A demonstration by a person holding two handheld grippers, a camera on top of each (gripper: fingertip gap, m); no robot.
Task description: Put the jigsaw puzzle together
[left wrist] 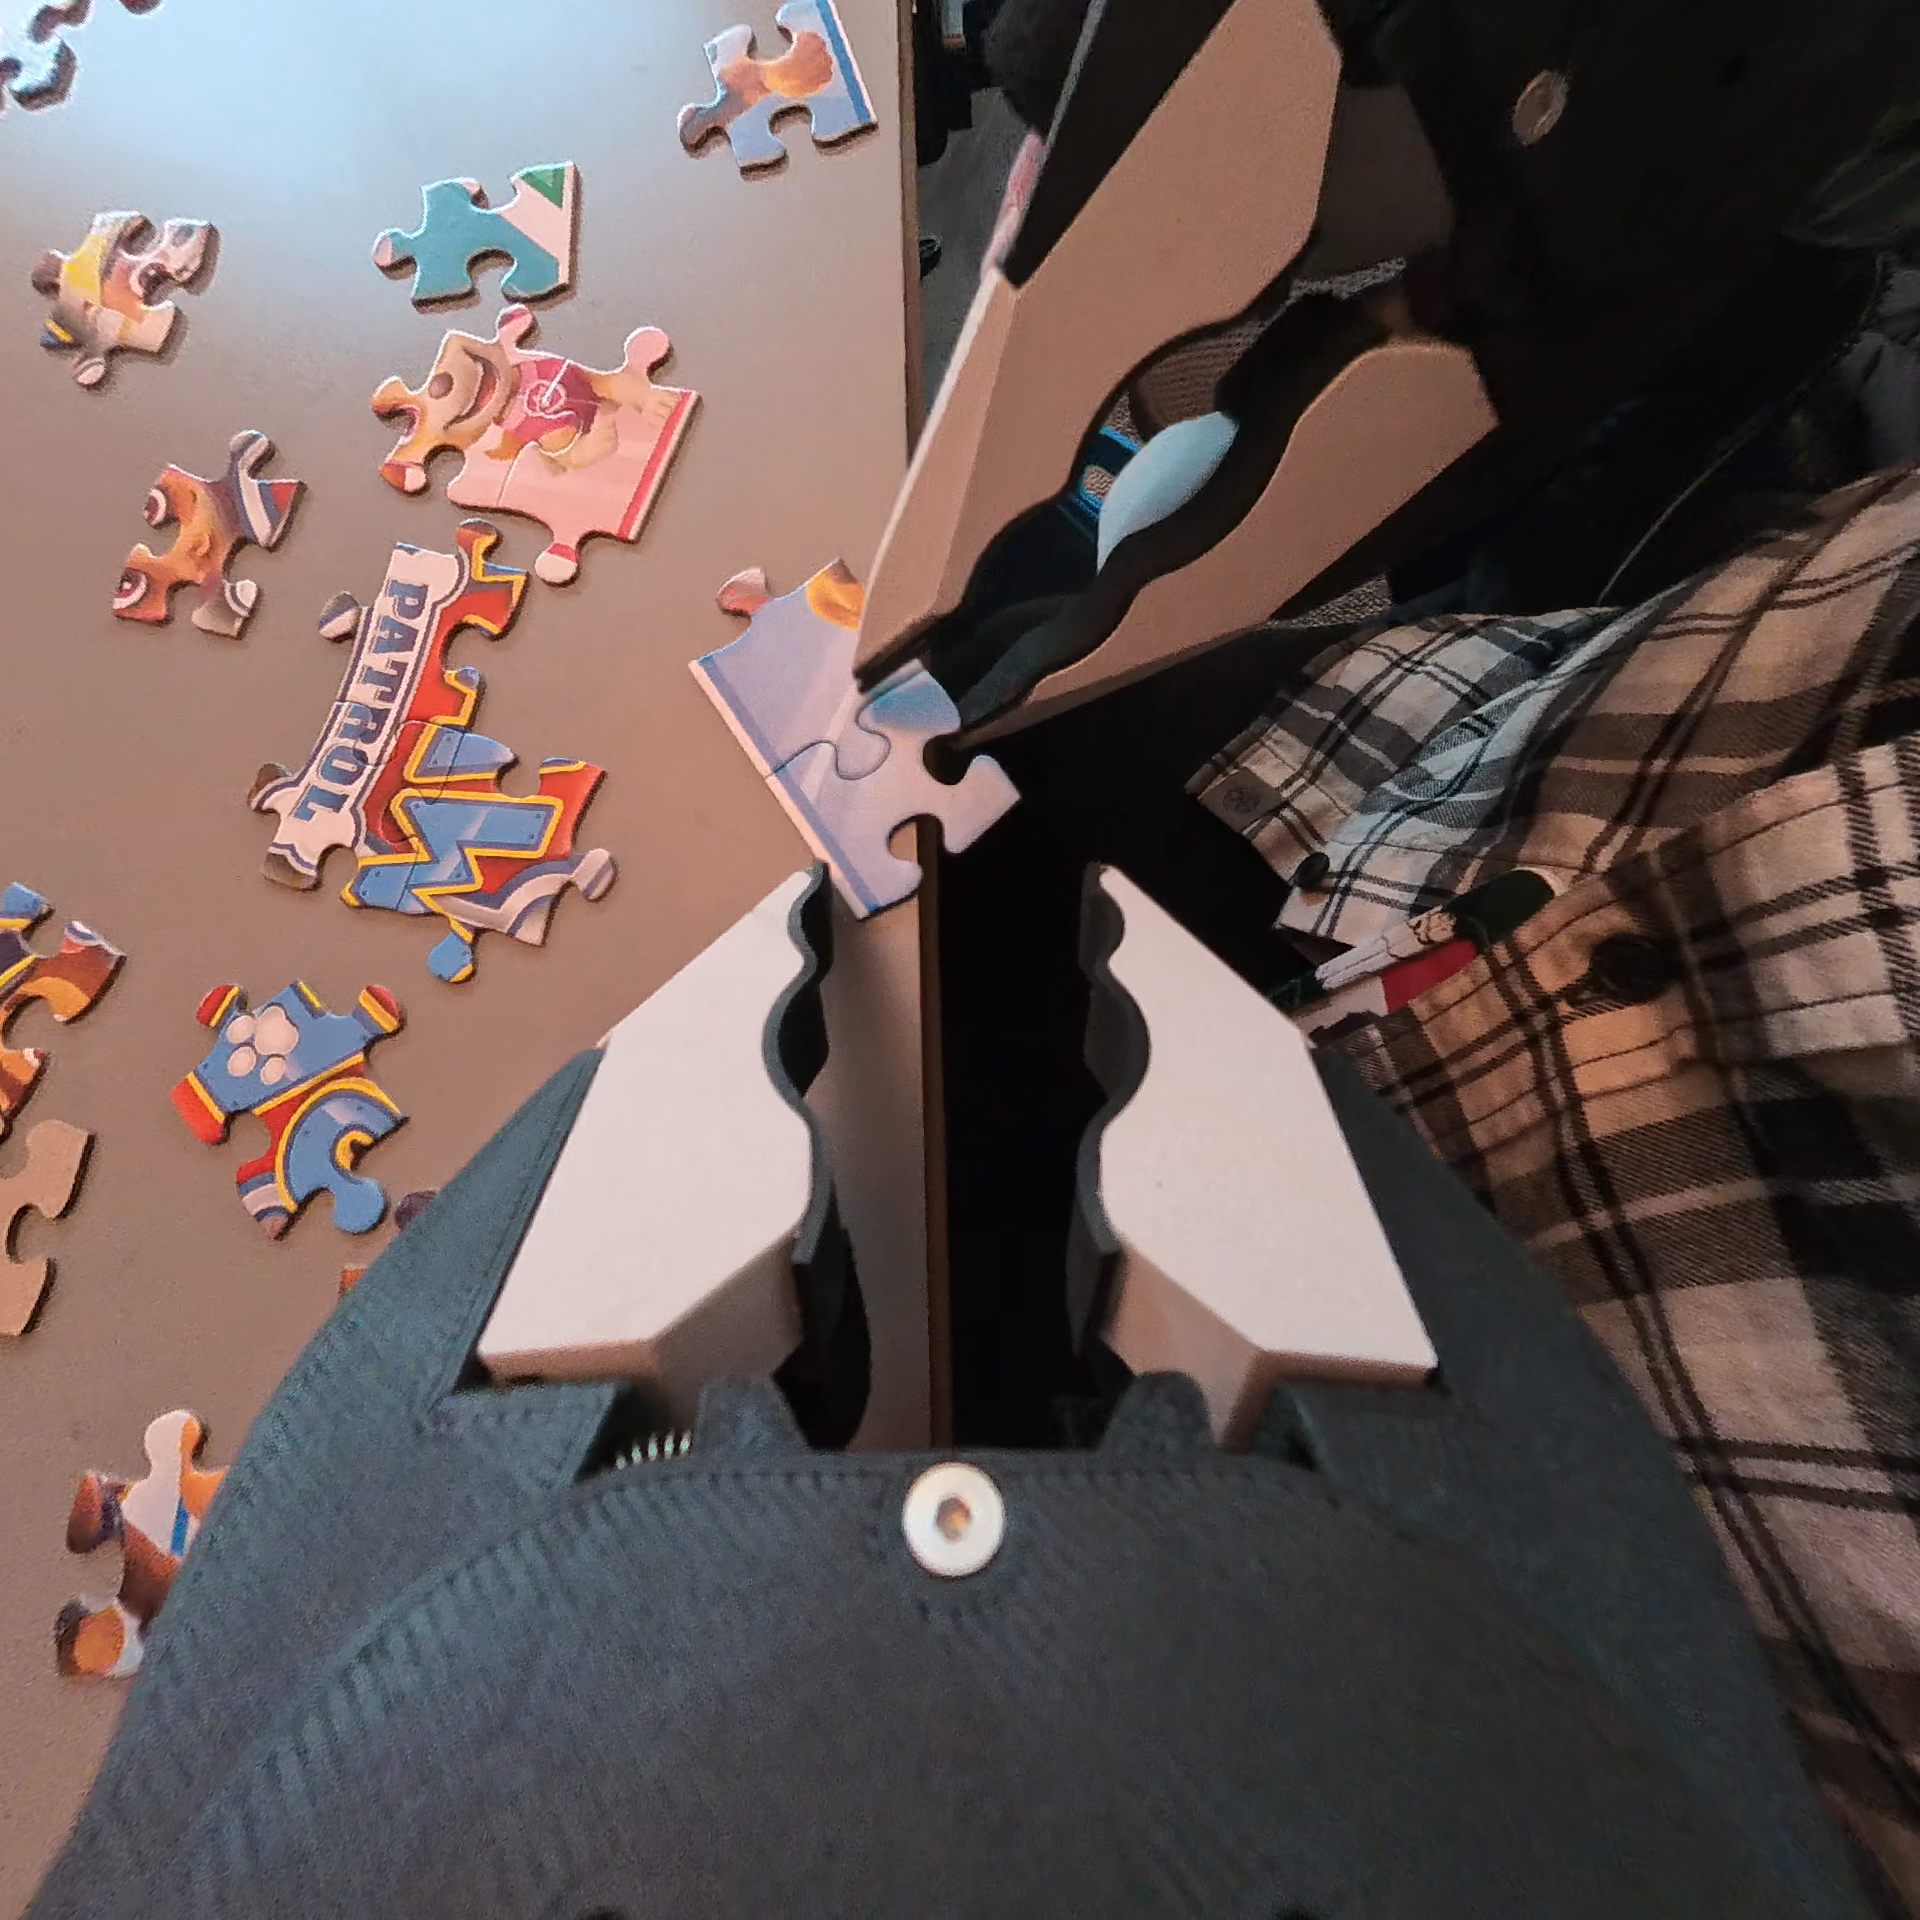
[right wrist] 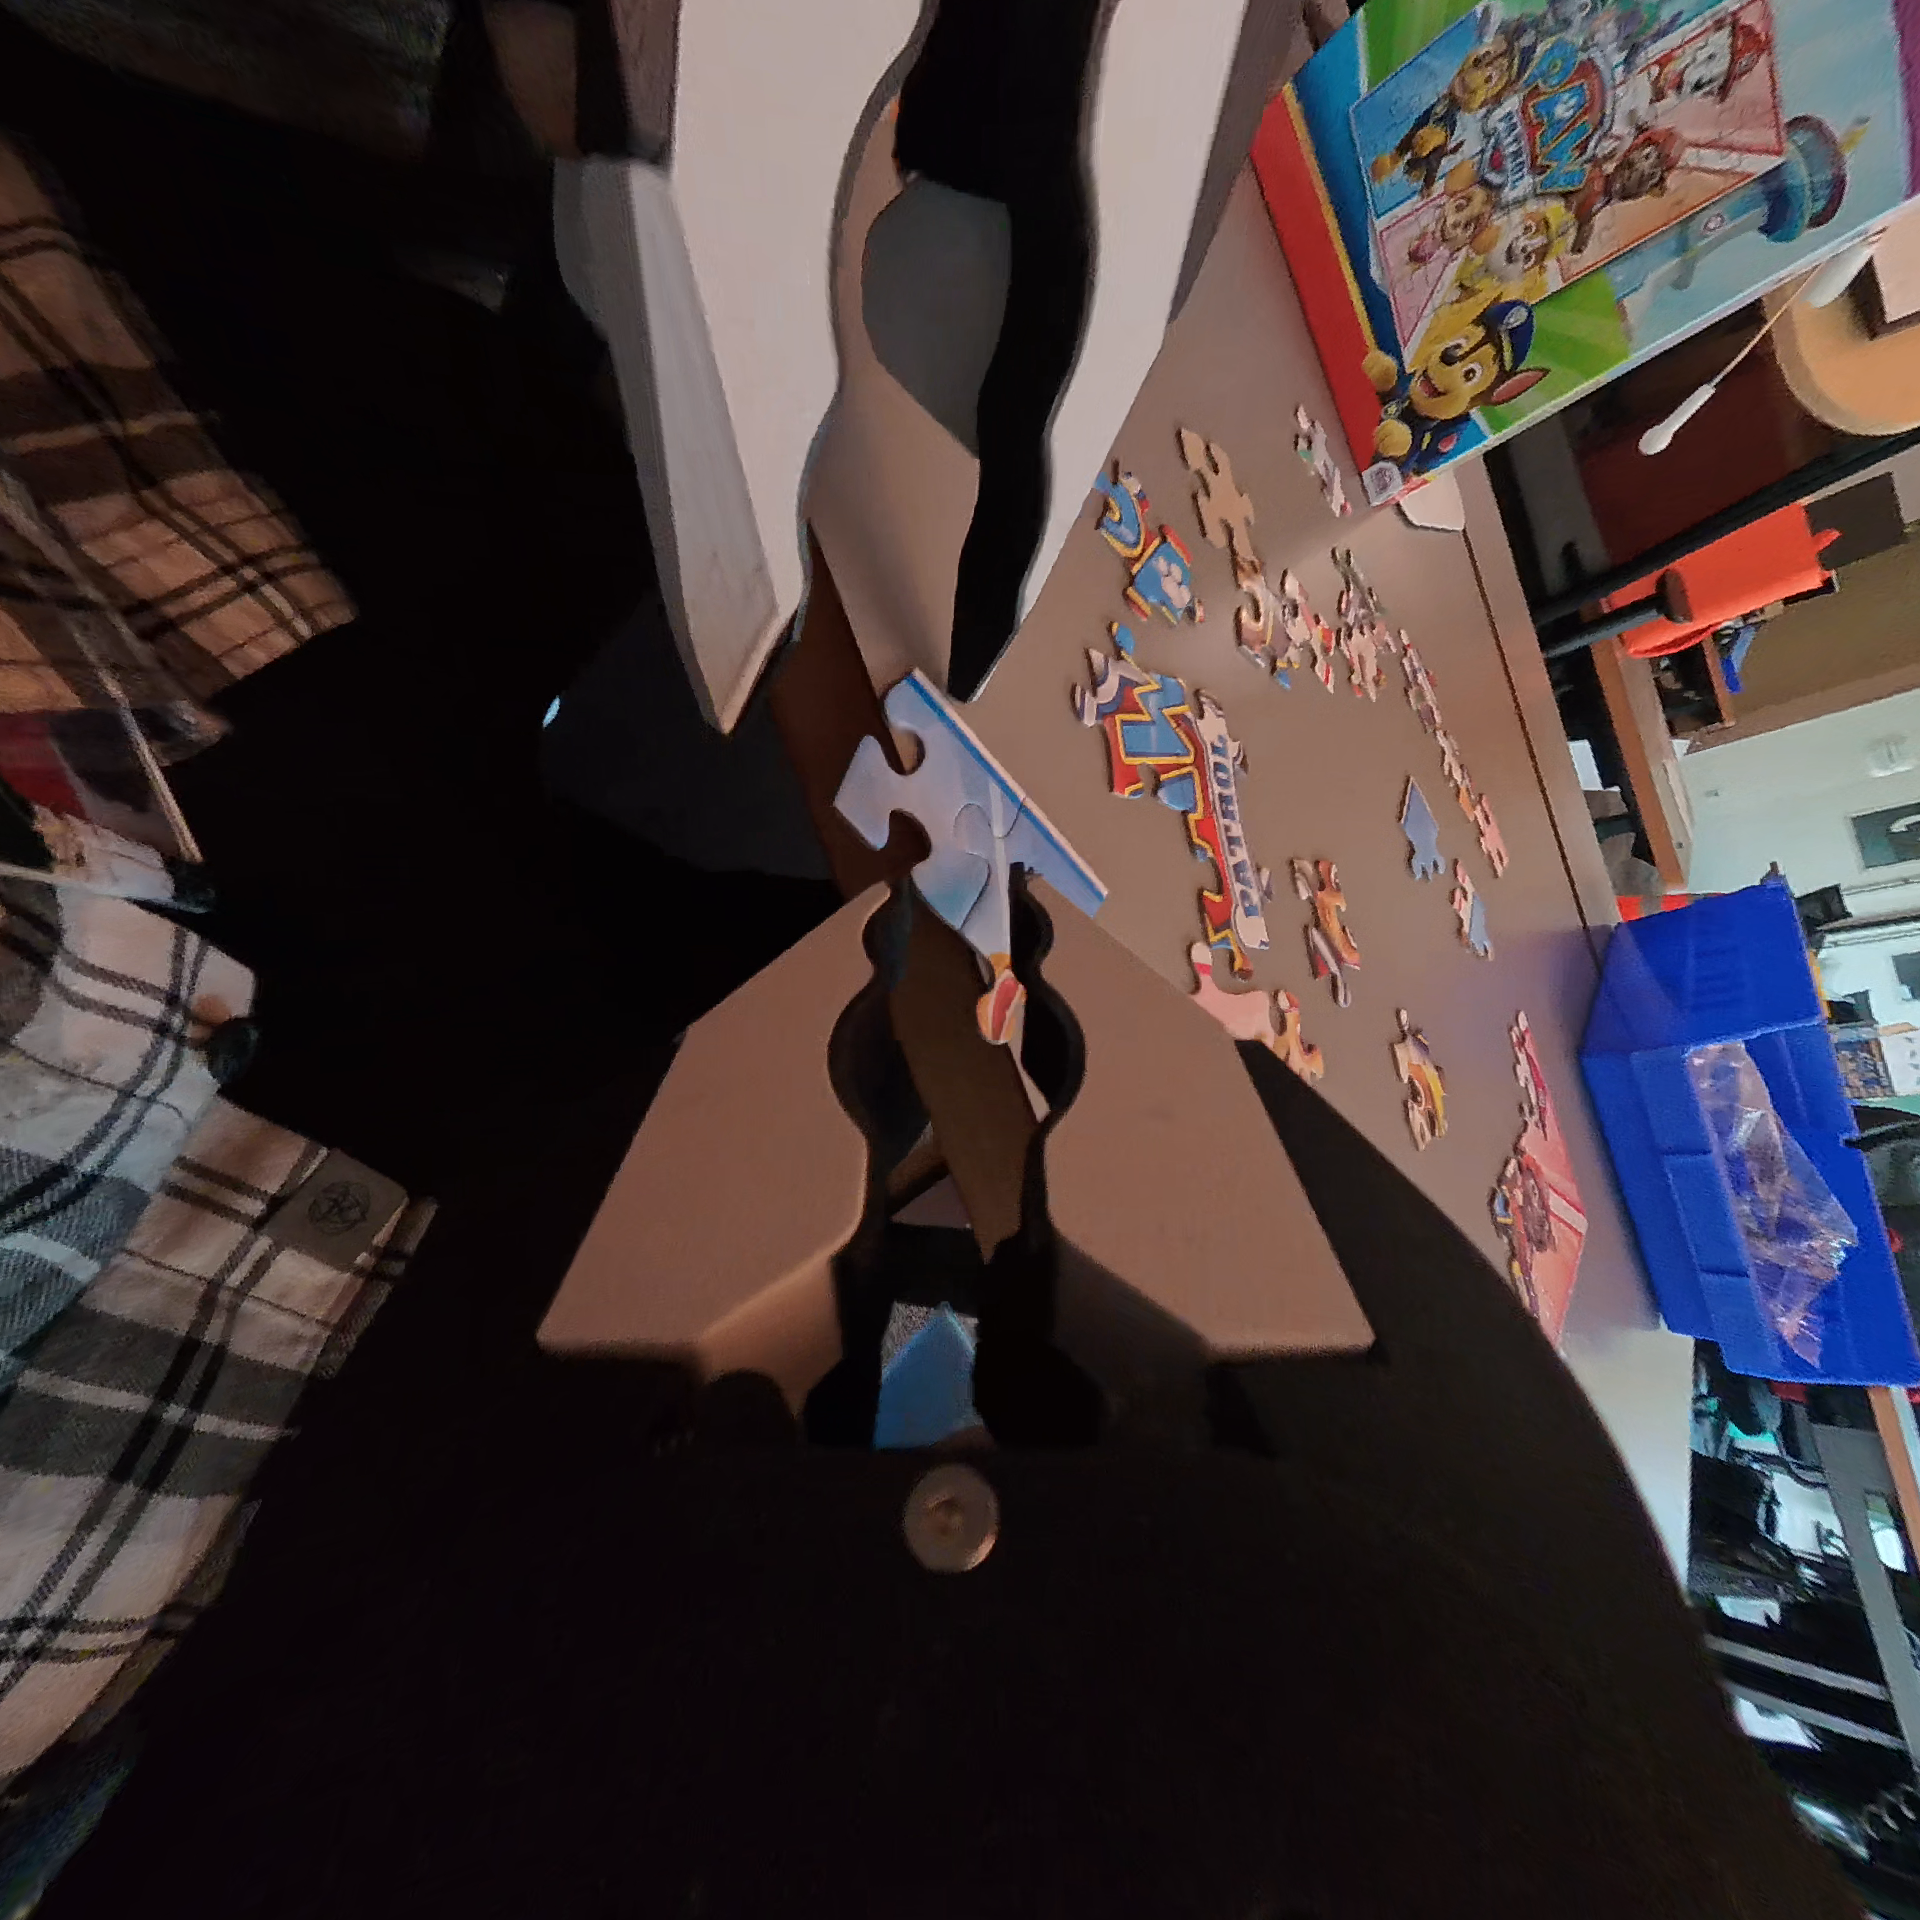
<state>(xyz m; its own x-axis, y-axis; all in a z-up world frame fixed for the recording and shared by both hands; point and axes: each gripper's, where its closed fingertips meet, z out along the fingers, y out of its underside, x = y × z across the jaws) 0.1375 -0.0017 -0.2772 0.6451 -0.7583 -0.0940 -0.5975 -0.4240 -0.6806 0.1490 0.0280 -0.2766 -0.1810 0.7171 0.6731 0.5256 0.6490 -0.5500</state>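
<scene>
1. The right gripper (right wrist: 961, 914) pinches a joined pale-blue pair (left wrist: 852, 743) at the worktop (left wrist: 156, 727) edge.
2. The left gripper (left wrist: 956, 904) has spread jaws just beside it.
3. Loose pieces (left wrist: 312, 1101) lie scattered on the worktop.

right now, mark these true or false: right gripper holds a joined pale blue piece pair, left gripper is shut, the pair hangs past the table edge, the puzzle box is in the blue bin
1. The right gripper holds the joined pale blue pair. True.
2. The left gripper is shut. False: its fingers stand apart, holding nothing.
3. The pair overhangs the table edge. True.
4. The puzzle box sits in the blue bin. False: it rests on the table, apart from the bin.
</scene>
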